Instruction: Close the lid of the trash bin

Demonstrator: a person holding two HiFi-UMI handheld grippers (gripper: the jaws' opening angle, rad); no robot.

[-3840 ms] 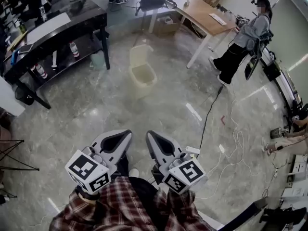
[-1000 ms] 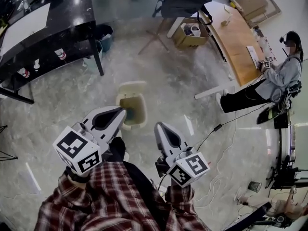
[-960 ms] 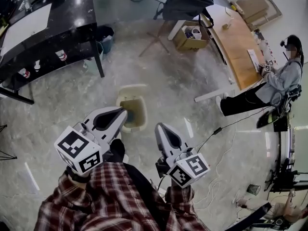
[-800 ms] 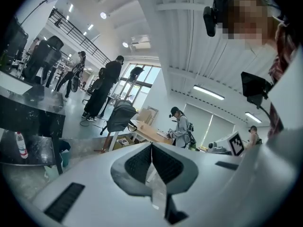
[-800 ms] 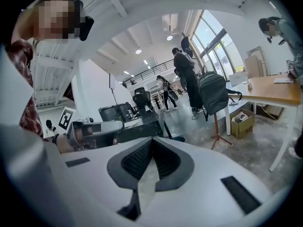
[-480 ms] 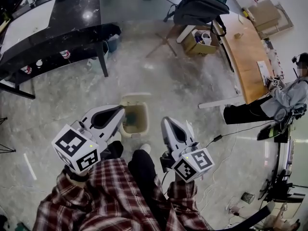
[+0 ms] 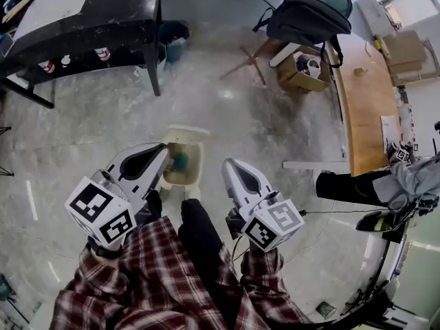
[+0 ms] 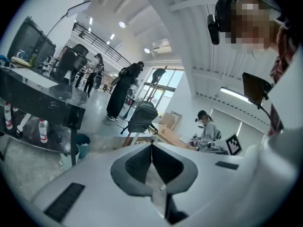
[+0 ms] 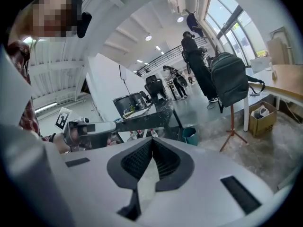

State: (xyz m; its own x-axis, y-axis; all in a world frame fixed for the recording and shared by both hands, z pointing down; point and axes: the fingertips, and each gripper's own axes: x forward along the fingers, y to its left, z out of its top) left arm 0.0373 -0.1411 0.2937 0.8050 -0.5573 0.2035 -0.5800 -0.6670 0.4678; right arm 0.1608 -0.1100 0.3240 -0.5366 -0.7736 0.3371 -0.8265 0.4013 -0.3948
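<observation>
A small cream trash bin (image 7: 190, 163) stands on the floor just in front of my feet, seen from above in the head view. Its lid (image 7: 185, 133) stands swung up at the far rim, and something blue-green lies inside. My left gripper (image 7: 162, 151) hovers over the bin's left rim, jaws shut and empty. My right gripper (image 7: 227, 166) is to the right of the bin, apart from it, also shut and empty. In the left gripper view the left gripper (image 8: 152, 144) has its tips together, and the right gripper (image 9: 152, 141) does too in its own view. Neither gripper view shows the bin.
A black table (image 7: 89, 9) with bottles on its lower shelf stands at the far left, with a teal bucket (image 7: 172, 33) beside it. A wooden desk (image 7: 371, 95), a cardboard box (image 7: 302, 71) and a backpack on a stand (image 7: 309, 12) are at the far right. A seated person (image 7: 405, 184) is at the right edge.
I have walked up to the bin: it has come from well ahead on the floor to right below me. Both grippers stayed shut and now flank it.
</observation>
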